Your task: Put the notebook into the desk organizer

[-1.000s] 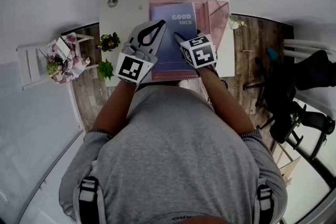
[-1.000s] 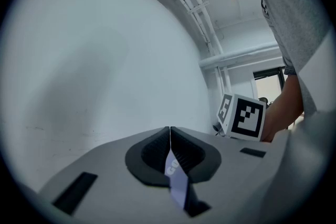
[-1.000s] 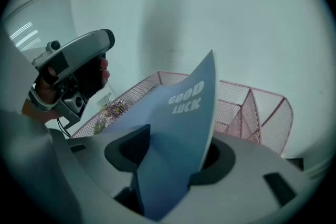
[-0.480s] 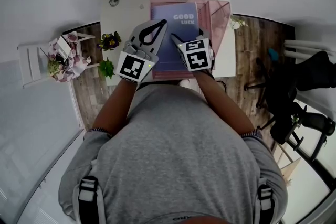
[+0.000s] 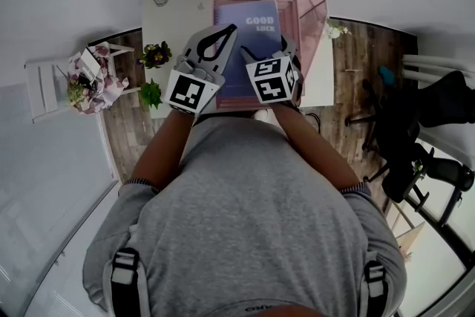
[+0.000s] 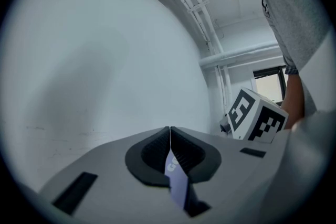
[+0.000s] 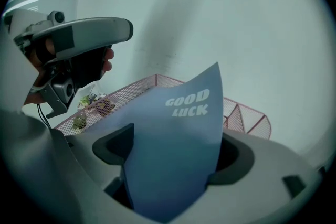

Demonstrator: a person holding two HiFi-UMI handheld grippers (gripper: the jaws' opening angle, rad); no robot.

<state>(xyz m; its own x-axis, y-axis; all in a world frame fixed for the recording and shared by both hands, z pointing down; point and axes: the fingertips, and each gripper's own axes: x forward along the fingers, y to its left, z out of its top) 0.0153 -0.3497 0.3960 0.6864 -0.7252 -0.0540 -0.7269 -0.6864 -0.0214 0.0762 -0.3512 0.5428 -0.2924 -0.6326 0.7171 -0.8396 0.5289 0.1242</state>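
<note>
1. Two grippers are at work over one white table [image 5: 172,15], one in each of the person's hands.
2. One blue notebook [image 5: 254,37] with "GOOD LUCK" on its cover lies within the outline of the one pink wire organizer [image 5: 309,17]. I cannot tell whether it rests on the organizer's floor.
3. The left gripper [image 6: 170,135] has its two jaws pressed together on the notebook's edge, which sticks out as a thin blue strip below the pads.
4. The right gripper [image 7: 173,150] has its jaws opening wide. The notebook stands between them, with the pads drawn back from it.
5. Two small plants stand just beside the table's left edge: one flowering plant [image 5: 154,54] and one green plant [image 5: 151,95].
</note>
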